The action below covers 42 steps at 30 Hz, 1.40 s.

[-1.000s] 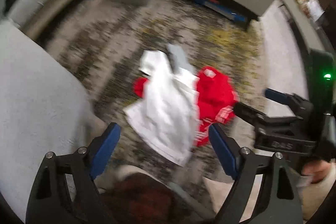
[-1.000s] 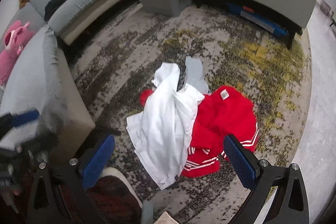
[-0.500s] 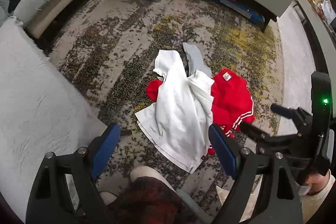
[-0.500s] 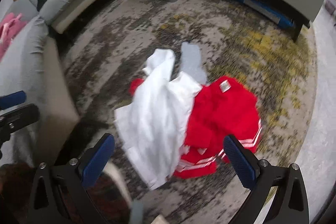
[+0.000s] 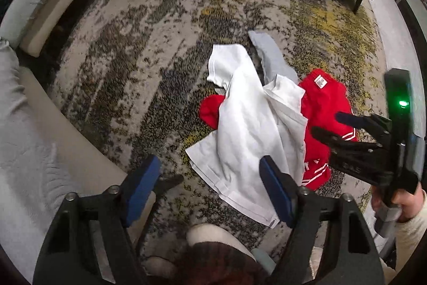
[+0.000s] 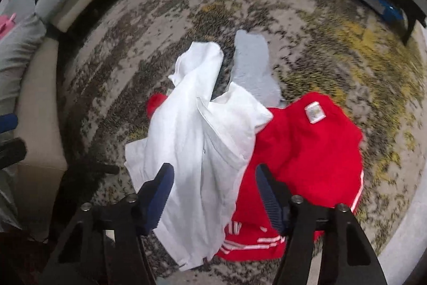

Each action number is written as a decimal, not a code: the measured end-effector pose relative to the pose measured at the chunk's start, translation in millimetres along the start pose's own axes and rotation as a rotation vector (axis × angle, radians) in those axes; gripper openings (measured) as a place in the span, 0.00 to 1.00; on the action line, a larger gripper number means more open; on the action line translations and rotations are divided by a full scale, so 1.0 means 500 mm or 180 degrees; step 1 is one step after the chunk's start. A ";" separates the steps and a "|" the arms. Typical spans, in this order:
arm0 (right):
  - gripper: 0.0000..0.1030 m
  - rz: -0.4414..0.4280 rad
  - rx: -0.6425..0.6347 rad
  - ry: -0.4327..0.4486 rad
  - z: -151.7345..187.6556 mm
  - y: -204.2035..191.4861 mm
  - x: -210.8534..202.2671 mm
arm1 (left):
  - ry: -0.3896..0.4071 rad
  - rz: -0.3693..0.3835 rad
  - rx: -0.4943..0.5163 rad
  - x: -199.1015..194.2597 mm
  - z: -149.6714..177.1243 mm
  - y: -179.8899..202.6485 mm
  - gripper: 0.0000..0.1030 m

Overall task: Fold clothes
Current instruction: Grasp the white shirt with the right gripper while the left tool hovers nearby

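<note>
Nothing is folded yet: the clothes lie in a loose heap on the rug point(image 5: 128, 50), so as far as the views show the whole task is ahead. The white shirt point(image 5: 248, 130) sprawls crumpled on top, directly ahead of the left hand-held gripper point(image 5: 210, 186), with its near hem reaching toward that gripper's right-hand pad. Under it and to its right spreads the red garment point(image 6: 307, 151), inside out enough to show its label, with white stripes along the edge nearest the right hand-held gripper point(image 6: 213, 191). A grey piece point(image 6: 253, 66) pokes out at the far side of the heap, beyond both grippers. Both grippers have just been narrowing their jaws, yet each stands spread with nothing pinched; in the right wrist view the white shirt's lower part and the red garment's edge appear between the fingers, but the pads seem to be above the cloth and not pressing it. The grey sofa point(image 5: 32, 140) sits off to the left of the left gripper. Judging from this, the likely first step is lifting the white shirt off the pile, then spreading it flat; the red and grey pieces await the same treatment.
</note>
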State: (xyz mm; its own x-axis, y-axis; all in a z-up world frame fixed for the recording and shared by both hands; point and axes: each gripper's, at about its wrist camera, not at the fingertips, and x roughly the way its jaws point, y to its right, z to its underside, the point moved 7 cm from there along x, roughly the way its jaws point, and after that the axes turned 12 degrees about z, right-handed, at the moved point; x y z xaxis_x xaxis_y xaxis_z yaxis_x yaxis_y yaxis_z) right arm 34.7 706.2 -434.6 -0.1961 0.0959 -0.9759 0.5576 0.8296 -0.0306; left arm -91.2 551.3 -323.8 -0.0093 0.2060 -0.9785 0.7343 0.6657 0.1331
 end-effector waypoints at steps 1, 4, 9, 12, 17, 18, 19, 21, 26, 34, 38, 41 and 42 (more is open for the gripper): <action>0.54 0.0018 -0.0041 -0.0010 -0.004 -0.006 0.012 | -0.0056 0.0041 -0.0031 0.009 0.004 -0.001 0.68; 0.46 0.0053 -0.0127 -0.0034 -0.020 -0.019 0.059 | -0.0196 0.0255 -0.0140 0.032 0.016 -0.001 0.68; 0.41 0.0089 -0.0222 -0.0099 -0.042 -0.029 0.121 | -0.0300 0.0226 -0.0179 0.052 0.026 -0.011 0.66; 0.41 0.0104 -0.0241 -0.0150 -0.052 -0.032 0.149 | -0.0306 0.0272 -0.0205 0.052 0.025 -0.011 0.66; 0.16 0.0206 -0.0349 -0.0360 -0.047 -0.042 0.202 | -0.0349 0.0267 -0.0212 0.059 0.027 -0.014 0.66; 0.13 0.0171 -0.0329 -0.0412 -0.043 -0.041 0.207 | -0.0353 0.0273 -0.0209 0.060 0.027 -0.014 0.66; 0.12 0.0140 -0.0280 -0.0419 -0.041 -0.038 0.207 | -0.0353 0.0272 -0.0213 0.060 0.027 -0.014 0.66; 0.09 0.0066 -0.0146 -0.0382 -0.037 -0.026 0.191 | -0.0359 0.0259 -0.0196 0.062 0.029 -0.014 0.66; 0.07 0.0055 0.0066 -0.0180 -0.007 0.016 0.095 | -0.0379 0.0293 -0.0236 0.065 0.030 -0.015 0.66; 0.07 0.0459 0.0466 -0.0371 0.123 0.159 -0.004 | -0.0474 0.0290 -0.0332 0.081 0.046 -0.020 0.66; 0.07 0.0587 0.0689 -0.0690 0.210 0.228 0.008 | -0.0497 0.0320 -0.0427 0.084 0.049 -0.022 0.66; 0.08 0.0470 0.0697 -0.0862 0.242 0.225 0.032 | -0.0493 0.0303 -0.0439 0.083 0.050 -0.020 0.66; 0.10 0.0431 0.0671 -0.0845 0.241 0.219 0.034 | -0.0500 0.0298 -0.0440 0.085 0.051 -0.017 0.66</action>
State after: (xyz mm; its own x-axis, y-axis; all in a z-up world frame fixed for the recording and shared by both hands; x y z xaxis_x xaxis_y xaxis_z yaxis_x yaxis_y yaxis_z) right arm 189.6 732.2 -480.8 0.0916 0.0280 -0.9954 0.7237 0.6847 0.0859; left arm -80.7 536.0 -370.4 0.1683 0.1646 -0.9719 0.6268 0.7431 0.2344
